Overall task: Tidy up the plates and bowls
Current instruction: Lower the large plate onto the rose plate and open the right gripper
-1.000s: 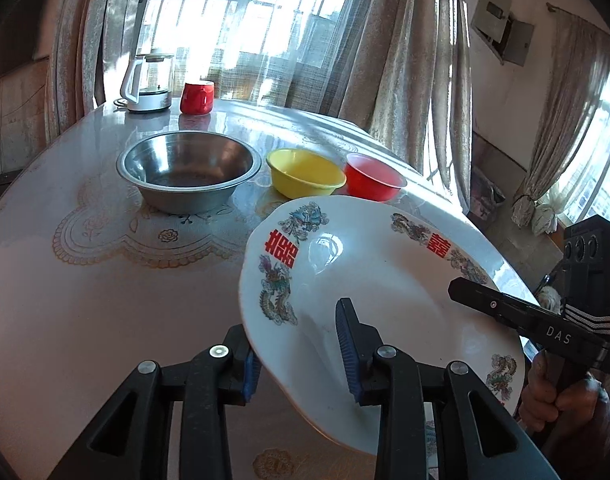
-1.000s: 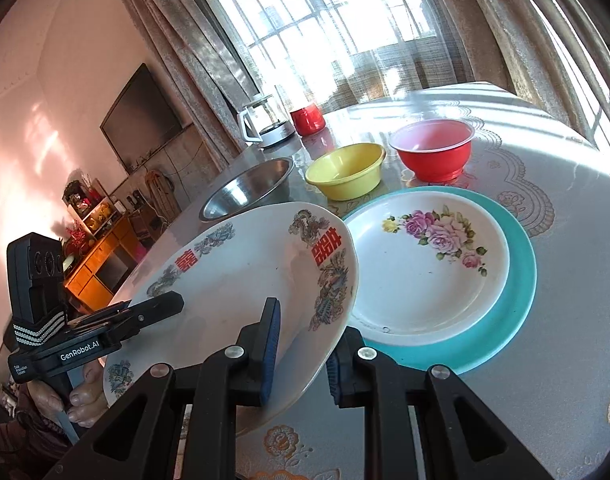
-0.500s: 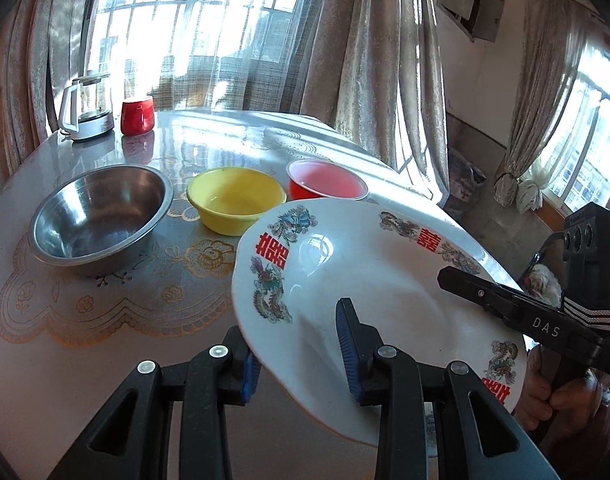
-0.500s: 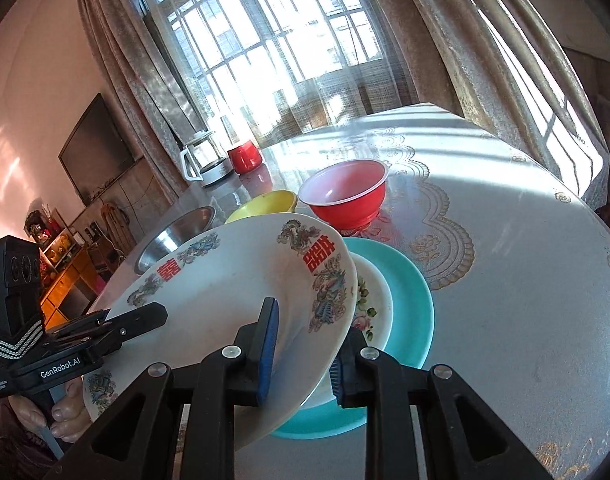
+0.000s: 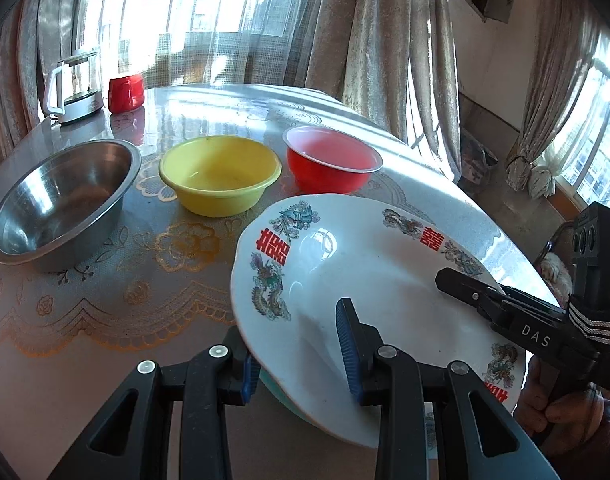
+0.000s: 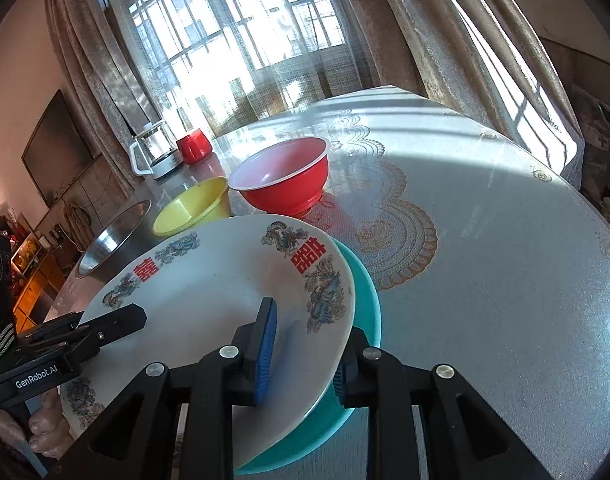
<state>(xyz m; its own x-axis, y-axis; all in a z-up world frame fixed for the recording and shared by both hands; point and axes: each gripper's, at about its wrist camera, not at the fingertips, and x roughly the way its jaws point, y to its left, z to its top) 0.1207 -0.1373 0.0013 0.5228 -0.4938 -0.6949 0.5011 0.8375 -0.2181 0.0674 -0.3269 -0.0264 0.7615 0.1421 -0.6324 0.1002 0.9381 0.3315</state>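
The white dragon-pattern plate [image 5: 369, 272] sits over the teal plate [image 6: 365, 292], tilted, its near edge raised; whether it rests on the teal plate I cannot tell. I have my left gripper [image 5: 297, 352] straddling its left rim, one blue pad [image 5: 347, 344] on the plate's upper face and the other under the edge; the rim sits between the pads, so I record it as clamped on the plate. My right gripper [image 6: 301, 360] holds the opposite rim the same way, one pad [image 6: 267, 344] on top and one beneath. Both plates lie at the near part of the table [image 6: 485, 240], which carries a lace-pattern cover.

Behind the plates stand, in a row, the red bowl [image 5: 331, 160], the yellow bowl [image 5: 219, 174] just beside it, and the steel bowl [image 5: 61, 204] further left. All three are upright and apart from each other. At the far edge, by the curtains [image 5: 369, 32], stand a glass kettle [image 5: 75, 86] and a red cup [image 5: 125, 92], close together.
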